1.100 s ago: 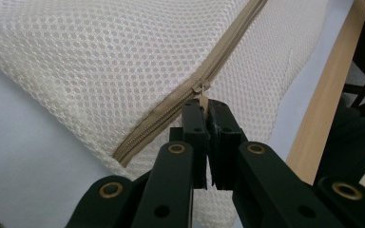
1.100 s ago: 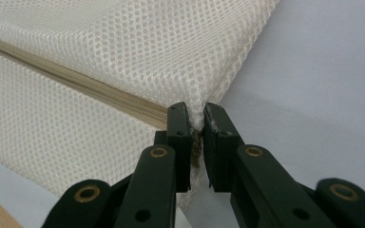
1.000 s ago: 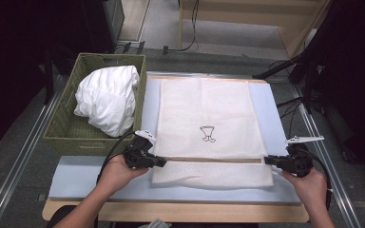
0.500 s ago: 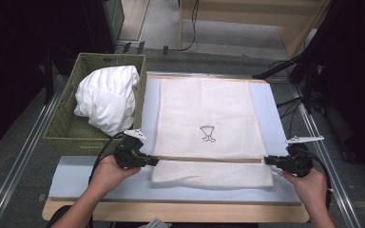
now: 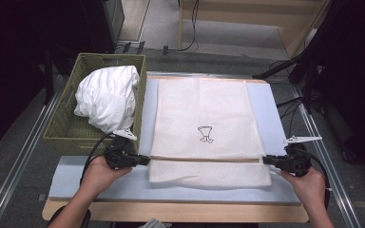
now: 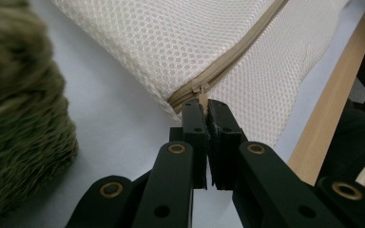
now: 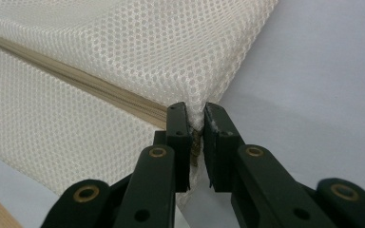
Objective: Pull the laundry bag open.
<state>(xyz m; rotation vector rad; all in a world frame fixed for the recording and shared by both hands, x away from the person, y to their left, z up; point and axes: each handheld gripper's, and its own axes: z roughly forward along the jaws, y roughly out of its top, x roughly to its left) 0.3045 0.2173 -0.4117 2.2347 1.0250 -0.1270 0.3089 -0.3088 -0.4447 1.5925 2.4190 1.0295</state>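
Observation:
A cream mesh laundry bag (image 5: pixel 204 118) with a small black drawing lies flat on the pale blue mat (image 5: pixel 100 185). Its zipper (image 5: pixel 204 159) runs across near the front edge. My left gripper (image 5: pixel 147 160) is at the zipper's left end, shut on the zipper pull (image 6: pixel 202 91), which sticks up between the jaws of the left gripper (image 6: pixel 204 107). At the bag's right edge, my right gripper (image 5: pixel 265 160) is shut on the mesh corner where the zipper (image 7: pixel 76 80) ends. In its own view the right gripper (image 7: pixel 196 111) has mesh fabric (image 7: pixel 123 47) pinched between its jaws.
A green woven basket (image 5: pixel 66 128) holding a bundle of white cloth (image 5: pixel 107 97) stands at the left, close to my left hand. The wooden table edge (image 5: pixel 171 211) runs along the front. Cables trail on the floor at the back and right.
My left gripper has slid a little to the left along the zipper line, ending at the bag's left edge. The right gripper has stayed where it was.

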